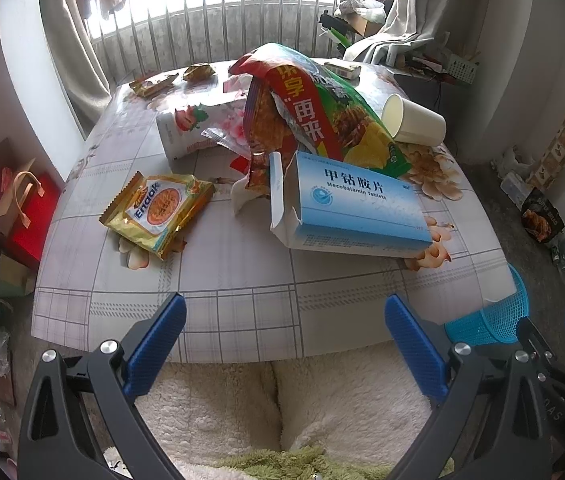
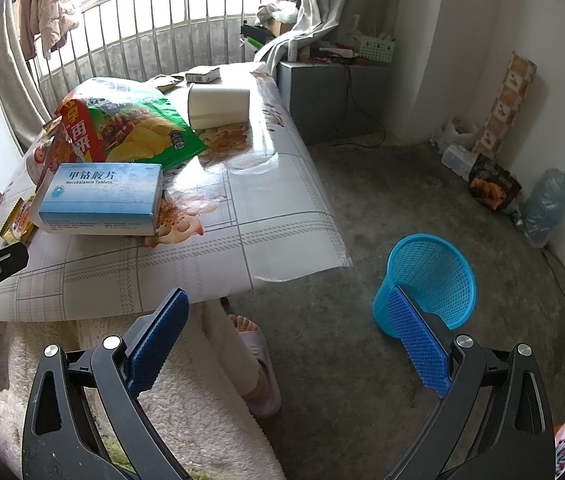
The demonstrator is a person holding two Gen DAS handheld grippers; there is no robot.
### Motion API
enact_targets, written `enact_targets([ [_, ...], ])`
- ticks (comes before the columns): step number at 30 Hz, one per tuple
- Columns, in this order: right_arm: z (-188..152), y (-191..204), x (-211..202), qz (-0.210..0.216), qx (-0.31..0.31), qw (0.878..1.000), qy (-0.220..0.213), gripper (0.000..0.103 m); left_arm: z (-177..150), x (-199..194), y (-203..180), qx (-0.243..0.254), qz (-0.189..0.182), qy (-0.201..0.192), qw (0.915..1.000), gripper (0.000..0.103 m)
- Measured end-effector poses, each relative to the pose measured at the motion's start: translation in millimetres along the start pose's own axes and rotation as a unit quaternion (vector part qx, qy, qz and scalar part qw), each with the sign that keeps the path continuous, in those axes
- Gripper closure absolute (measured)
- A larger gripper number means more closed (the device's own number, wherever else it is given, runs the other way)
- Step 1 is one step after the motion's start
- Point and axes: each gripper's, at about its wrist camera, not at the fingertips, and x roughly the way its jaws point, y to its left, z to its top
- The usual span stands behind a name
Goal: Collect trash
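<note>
My tongs: left tongs (image 1: 284, 340) and right tongs (image 2: 288, 336) both spread, empty.
Tablet box (image 1: 352, 210): probably empty; light, crushable; pinch across its narrow sides.
Bin (image 2: 428, 282): on floor beside bench (image 2: 266, 216).

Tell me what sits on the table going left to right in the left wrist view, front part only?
yellow Enaak snack packet → blue medicine box → white paper cup, lying on its side farther back.

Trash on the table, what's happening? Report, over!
Left gripper open, right gripper open, both empty. Blue pill box nearest, untouched. Blue bin on floor, path clear.
</note>
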Motion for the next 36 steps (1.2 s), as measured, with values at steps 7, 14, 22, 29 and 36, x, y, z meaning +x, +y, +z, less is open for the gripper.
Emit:
enact_targets([
  [7,0.3,-0.1,2.8,0.001,0.0,1.0,0.0,0.008,0.8,0.3,0.0,0.0,-0.001,0.001,1.0,0.006],
  [14,0.0,0.8,4.6,0.001,0.001,1.0,0.0,0.008,0.2,0.8,0.0,0.0,-0.001,0.002,1.0,0.006],
  [22,0.7,4.7,6.3,0.002,0.0,1.0,0.001,0.008,-2.0,3.5,-0.3,0.0,0.0,0.005,1.0,0.006],
  [29,1.5,8.3,6.9,0.005,0.002,1.0,0.001,0.008,-2.2,3.8,-0.1,0.0,0.0,0.005,1.0,0.006],
  [36,1.2,8.2,7.8,0.008,0.003,1.0,0.001,0.008,-4.2,4.0,1.1,-0.001,0.0,0.007,1.0,0.006],
])
